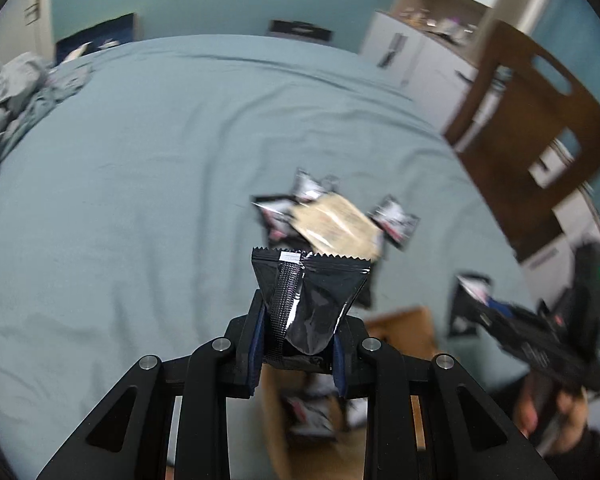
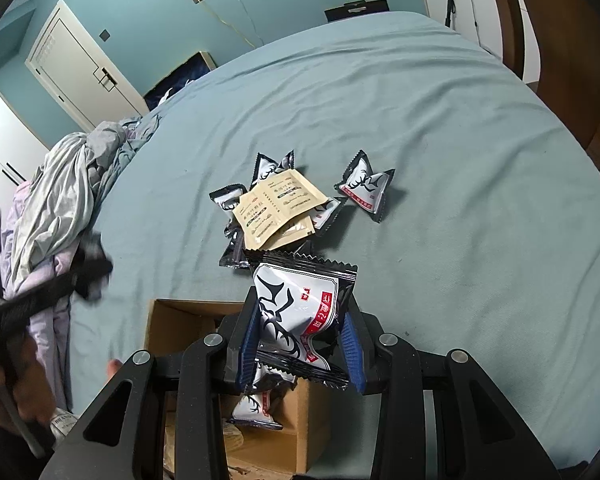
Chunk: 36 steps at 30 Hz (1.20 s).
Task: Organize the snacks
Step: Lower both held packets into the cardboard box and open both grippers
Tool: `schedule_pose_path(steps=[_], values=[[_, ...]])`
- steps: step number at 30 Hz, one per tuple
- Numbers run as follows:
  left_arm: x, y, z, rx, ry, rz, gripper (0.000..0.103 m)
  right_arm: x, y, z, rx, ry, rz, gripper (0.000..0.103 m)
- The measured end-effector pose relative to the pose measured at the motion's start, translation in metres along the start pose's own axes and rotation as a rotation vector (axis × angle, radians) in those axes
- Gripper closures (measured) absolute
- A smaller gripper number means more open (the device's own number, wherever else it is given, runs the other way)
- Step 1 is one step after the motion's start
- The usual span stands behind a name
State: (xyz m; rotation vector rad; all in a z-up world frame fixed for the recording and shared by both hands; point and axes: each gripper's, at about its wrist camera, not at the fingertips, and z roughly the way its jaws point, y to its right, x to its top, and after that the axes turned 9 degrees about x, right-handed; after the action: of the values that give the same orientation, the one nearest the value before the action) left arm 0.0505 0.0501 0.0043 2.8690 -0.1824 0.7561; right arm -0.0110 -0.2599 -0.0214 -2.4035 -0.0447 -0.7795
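Black packet (image 1: pixel 308 304) upright lengthwise in left gripper (image 1: pixel 298 344).

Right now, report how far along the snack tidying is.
Done: a few packets already lie in the cardboard box. In hand: the left gripper and right gripper each clamp one snack packet. Left: a pile of packets and one stray packet on the bed.

Under my claws spreads a bed (image 2: pixel 440 128) in a wrinkled blue-green sheet. A loose heap of snack packets (image 2: pixel 236 200) lies on it, two beige sachets (image 2: pixel 280 204) resting on top, and one black-and-white packet (image 2: pixel 366 186) sits just beside them. Crumpled grey and lilac bedding (image 2: pixel 56 196) is bunched along my left edge.
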Motion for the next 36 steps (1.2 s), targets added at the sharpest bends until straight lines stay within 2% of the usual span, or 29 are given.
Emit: schedule_pose_path(steps=[3,6,9,11,12,13,15,24,27,32,34,36], values=[[-0.016,0.010,-0.010,-0.055,-0.010,0.068,0.077,0.000,0.002,-0.001,0.025,-0.006,0.011,0.068],[-0.028,0.027,-0.007,-0.073,-0.054,0.129,0.077,0.001,0.001,0.001,0.044,-0.018,0.018,0.068],[-0.041,0.048,0.008,-0.038,-0.108,0.220,0.076,0.001,0.000,0.002,0.059,-0.032,0.015,0.067],[-0.047,0.059,0.017,0.001,-0.126,0.279,0.071,0.000,-0.002,0.003,0.088,-0.045,0.011,0.067],[-0.050,0.062,0.021,0.028,-0.125,0.301,0.057,0.000,-0.003,0.003,0.089,-0.047,0.006,0.067],[-0.050,0.065,0.023,0.069,-0.115,0.321,0.030,0.000,-0.005,0.004,0.081,-0.051,-0.010,0.067],[-0.050,0.064,0.021,0.152,-0.070,0.324,0.013,0.000,-0.007,0.007,0.060,-0.056,-0.027,0.067],[-0.036,0.029,0.023,0.345,-0.025,0.204,0.013,-0.002,-0.016,0.010,0.059,-0.091,-0.069,0.066],[-0.034,0.024,0.021,0.368,-0.016,0.184,0.013,-0.007,-0.022,0.015,0.075,-0.125,-0.088,0.066],[-0.033,0.021,0.020,0.379,-0.014,0.165,0.013,-0.020,-0.037,0.030,0.094,-0.233,-0.150,0.066],[-0.033,0.020,0.021,0.381,-0.018,0.165,0.013,-0.024,-0.039,0.036,0.098,-0.253,-0.155,0.061],[-0.033,0.020,0.021,0.383,-0.022,0.168,0.013,-0.023,-0.039,0.037,0.120,-0.245,-0.138,0.047]])
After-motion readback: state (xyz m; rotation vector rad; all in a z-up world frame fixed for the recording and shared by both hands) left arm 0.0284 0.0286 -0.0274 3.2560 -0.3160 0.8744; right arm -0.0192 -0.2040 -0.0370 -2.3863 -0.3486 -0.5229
